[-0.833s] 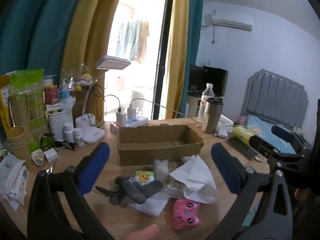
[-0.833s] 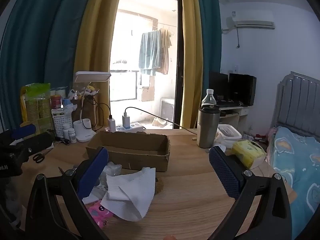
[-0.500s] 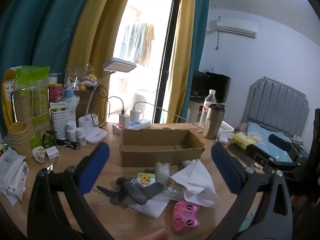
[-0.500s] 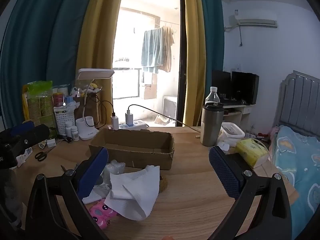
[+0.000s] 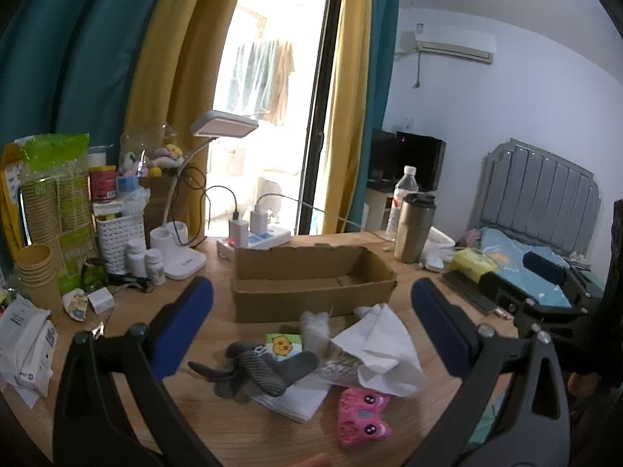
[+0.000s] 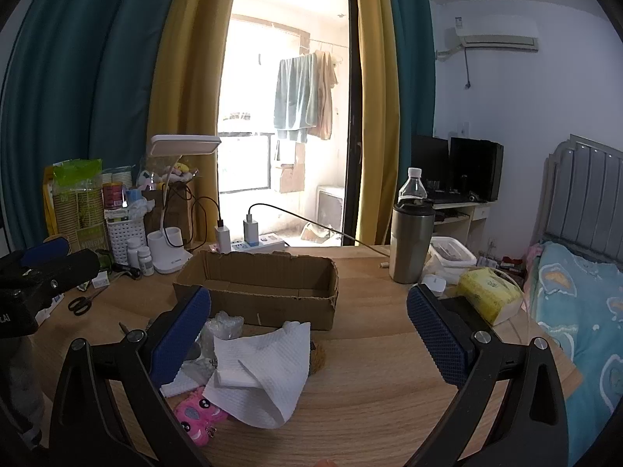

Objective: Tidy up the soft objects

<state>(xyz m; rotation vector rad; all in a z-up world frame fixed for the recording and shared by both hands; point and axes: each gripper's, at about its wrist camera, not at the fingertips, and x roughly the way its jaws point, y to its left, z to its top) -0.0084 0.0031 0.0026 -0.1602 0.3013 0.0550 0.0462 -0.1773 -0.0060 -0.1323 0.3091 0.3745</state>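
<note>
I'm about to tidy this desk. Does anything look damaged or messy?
The cardboard box has ragged, torn edges. In front of it, a crumpled paper towel lies heaped over a grey glove and pink toy.

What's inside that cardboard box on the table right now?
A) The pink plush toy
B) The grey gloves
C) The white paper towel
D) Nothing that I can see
D: the cardboard box shows only its bare bottom, while the pink plush toy, grey gloves and white paper towel all lie on the table in front of it.
</note>
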